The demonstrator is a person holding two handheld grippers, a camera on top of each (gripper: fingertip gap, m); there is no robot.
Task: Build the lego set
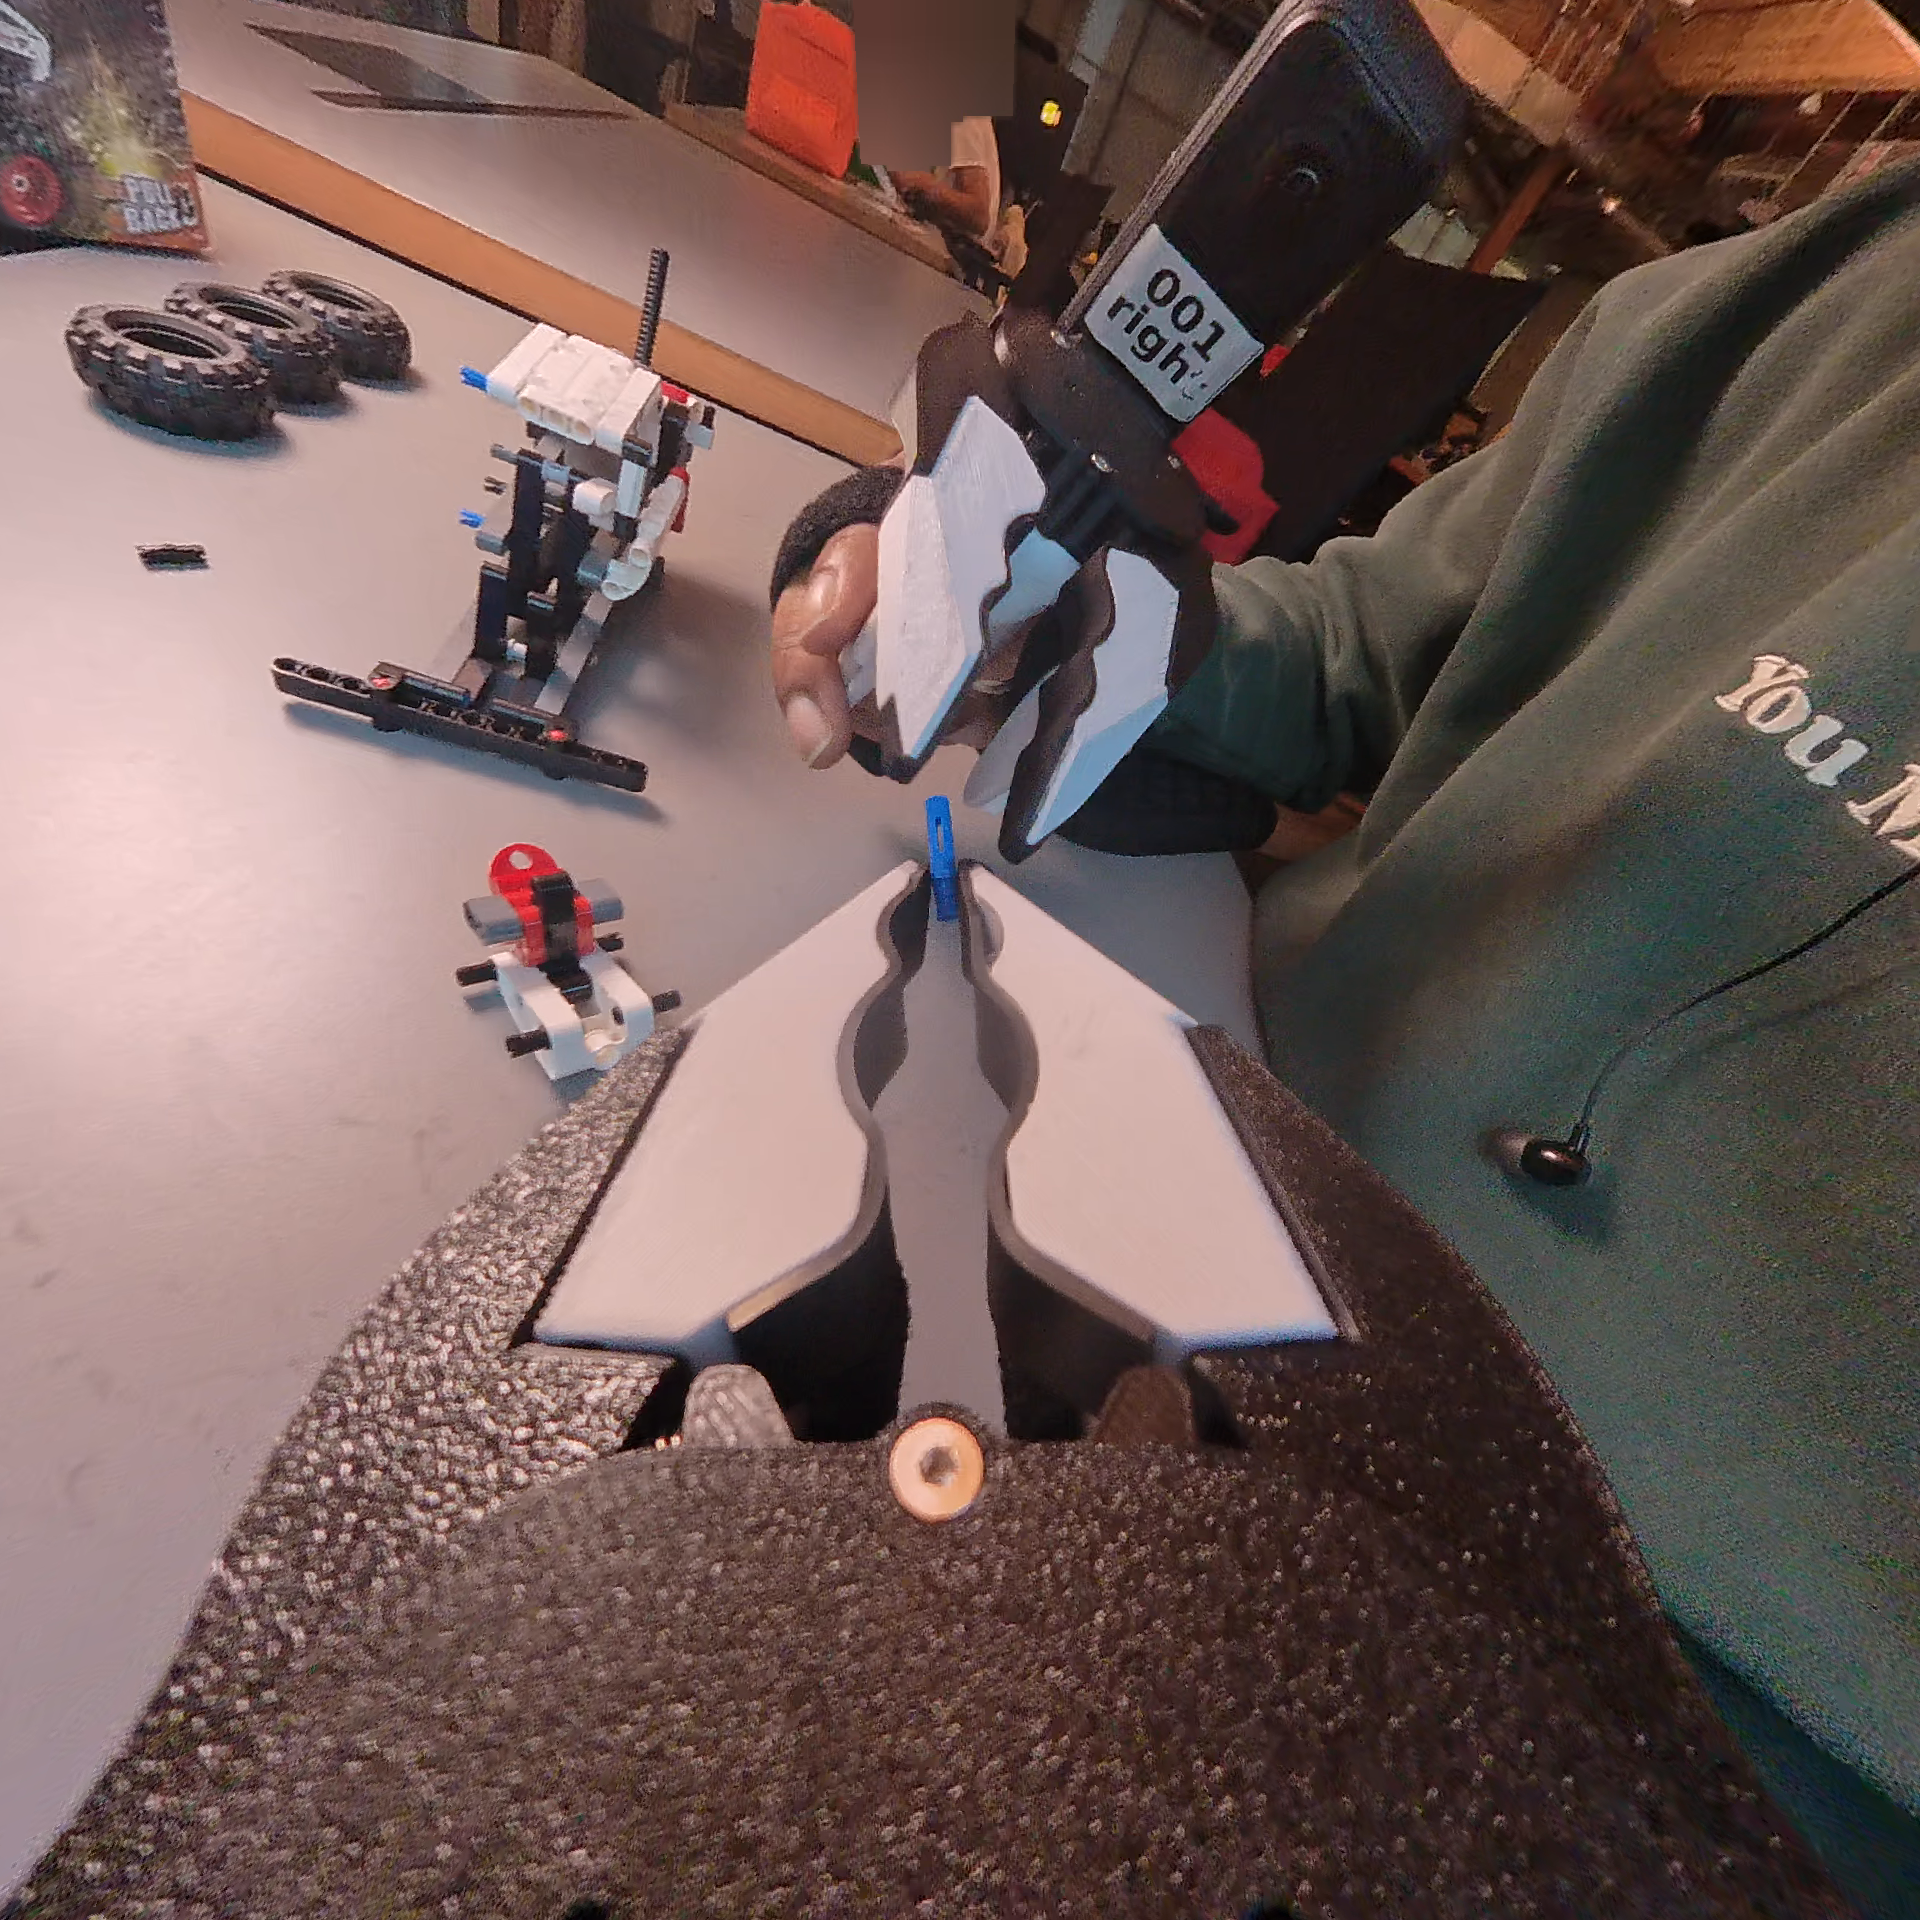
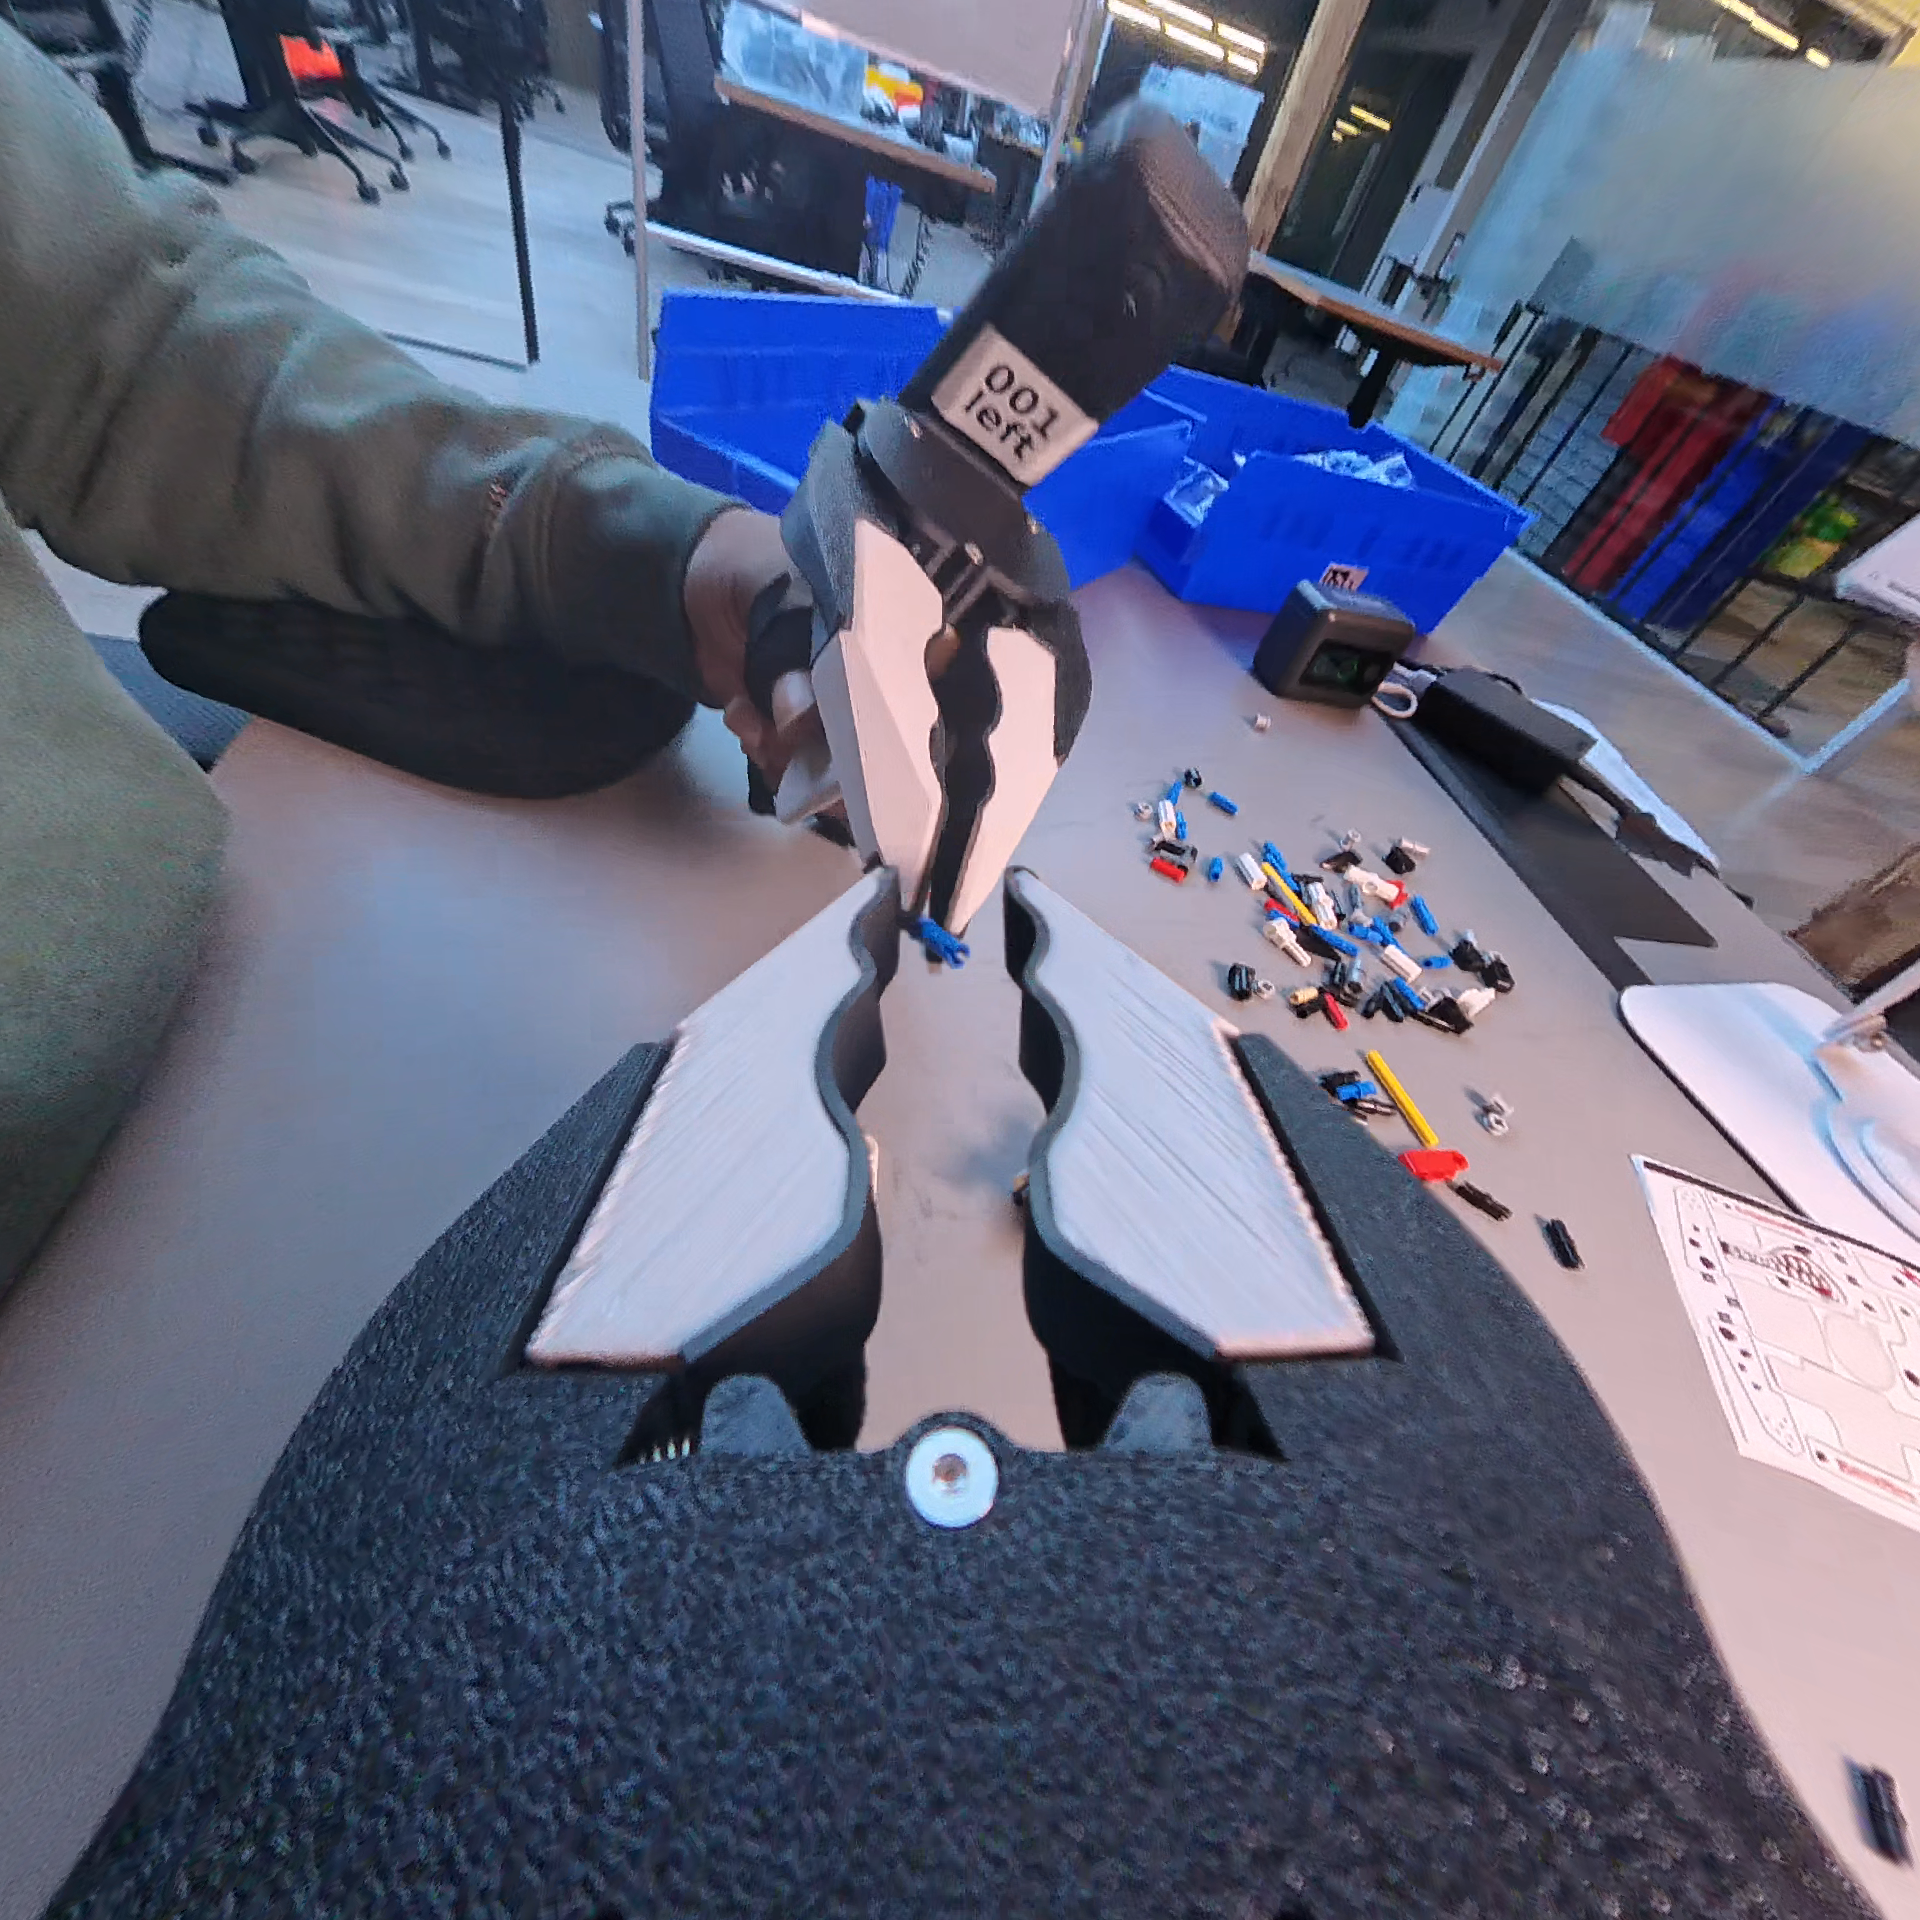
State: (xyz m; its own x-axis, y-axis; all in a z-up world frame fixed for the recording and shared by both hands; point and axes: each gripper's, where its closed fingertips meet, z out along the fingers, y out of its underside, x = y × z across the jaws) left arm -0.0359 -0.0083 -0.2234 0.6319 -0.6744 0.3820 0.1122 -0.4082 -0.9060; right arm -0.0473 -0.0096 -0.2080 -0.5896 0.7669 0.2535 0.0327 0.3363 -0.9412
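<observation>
The left gripper [image 1: 941,883] points forward and slightly down over the grey table [image 1: 260,1195], its jaws drawn nearly together and pinching a small blue pin [image 1: 940,857] right at the tips, the pin standing upright with its upper half clear of the fingers. In the right wrist view the same pin [image 2: 941,940] hangs from the left gripper's [image 2: 935,904] tips, just between the spread fingertips of the right gripper [image 2: 951,894], whose jaws stand apart with nothing in them. Seen from the left wrist view, the right gripper [image 1: 966,800] tilts down toward the pin from above, tips close but not touching it, held by a hand [image 1: 826,634] coming out of a green sleeve [image 1: 1455,582]. To the left of the left gripper, near by on the table, lies a small red, black and white sub-assembly [image 1: 556,961]. Farther off stands the partly built black and white chassis [image 1: 561,551] on its long black beam, and beyond it three black tyres [image 1: 234,348] lie in a row, with the set's box [image 1: 94,125] at the far corner. On the right gripper's side a scatter of loose small pieces [image 2: 1340,925] lies on the table, a printed sheet [image 2: 1808,1340] nearer the edge, and blue bins [image 2: 1330,520] stand behind.
</observation>
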